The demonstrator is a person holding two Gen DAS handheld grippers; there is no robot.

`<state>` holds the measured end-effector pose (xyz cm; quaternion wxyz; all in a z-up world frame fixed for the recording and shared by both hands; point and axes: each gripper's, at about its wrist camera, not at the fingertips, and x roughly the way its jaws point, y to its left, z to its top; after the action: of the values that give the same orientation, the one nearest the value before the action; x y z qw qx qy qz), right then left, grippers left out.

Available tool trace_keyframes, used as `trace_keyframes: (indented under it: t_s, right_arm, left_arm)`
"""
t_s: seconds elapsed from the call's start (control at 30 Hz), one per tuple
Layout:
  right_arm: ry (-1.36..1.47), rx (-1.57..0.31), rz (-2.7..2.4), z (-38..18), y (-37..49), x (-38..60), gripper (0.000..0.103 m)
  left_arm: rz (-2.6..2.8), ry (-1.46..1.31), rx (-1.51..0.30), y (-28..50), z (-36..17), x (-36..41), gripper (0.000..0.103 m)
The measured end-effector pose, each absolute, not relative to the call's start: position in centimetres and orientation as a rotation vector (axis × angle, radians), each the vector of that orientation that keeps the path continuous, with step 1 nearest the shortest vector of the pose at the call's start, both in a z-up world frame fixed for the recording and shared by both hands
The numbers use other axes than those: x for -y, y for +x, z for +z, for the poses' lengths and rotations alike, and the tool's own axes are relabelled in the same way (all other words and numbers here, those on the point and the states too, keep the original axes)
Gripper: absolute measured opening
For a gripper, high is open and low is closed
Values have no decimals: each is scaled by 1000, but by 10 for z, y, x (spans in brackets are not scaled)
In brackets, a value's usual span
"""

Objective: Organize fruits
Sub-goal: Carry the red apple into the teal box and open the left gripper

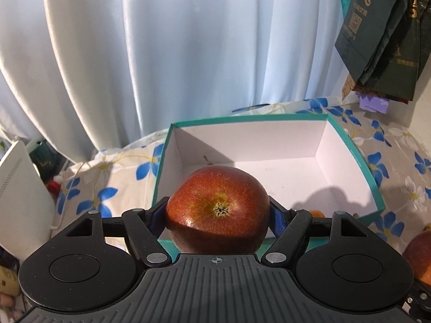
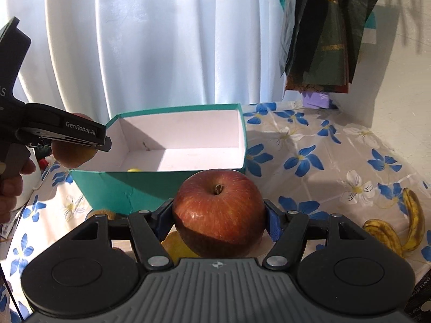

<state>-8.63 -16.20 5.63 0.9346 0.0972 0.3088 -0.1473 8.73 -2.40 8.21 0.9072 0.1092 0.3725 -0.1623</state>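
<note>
My left gripper point(image 1: 217, 215) is shut on a dark red apple point(image 1: 217, 210), held blossom end up over the near left corner of a teal box point(image 1: 373, 185) with a white inside. My right gripper point(image 2: 218, 216) is shut on a second red apple point(image 2: 218, 215), stem up, in front of the same teal box point(image 2: 107, 185) and above the table. In the right wrist view the left gripper point(image 2: 80, 141) shows at the left with its apple point(image 2: 72, 156) beside the box's left corner. A small yellow fruit point(image 2: 134, 170) peeks over the box's near wall.
A floral tablecloth point(image 2: 323, 161) covers the table. Browned bananas point(image 2: 398, 228) lie at the right, a yellow fruit point(image 2: 175, 245) and a brown one point(image 2: 101, 213) under my right gripper. Dark bags point(image 2: 323, 40) hang at the back right before a pale curtain point(image 2: 161, 40). A hand point(image 2: 10, 185) grips the left handle.
</note>
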Motion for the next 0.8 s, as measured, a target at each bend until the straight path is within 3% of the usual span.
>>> trace_keyframes:
  t_s: [0.8]
  right_arm:
    - [231,-588,-328,57,-78,189,67]
  left_arm:
    - [-281,191,-796,140,38,36,78]
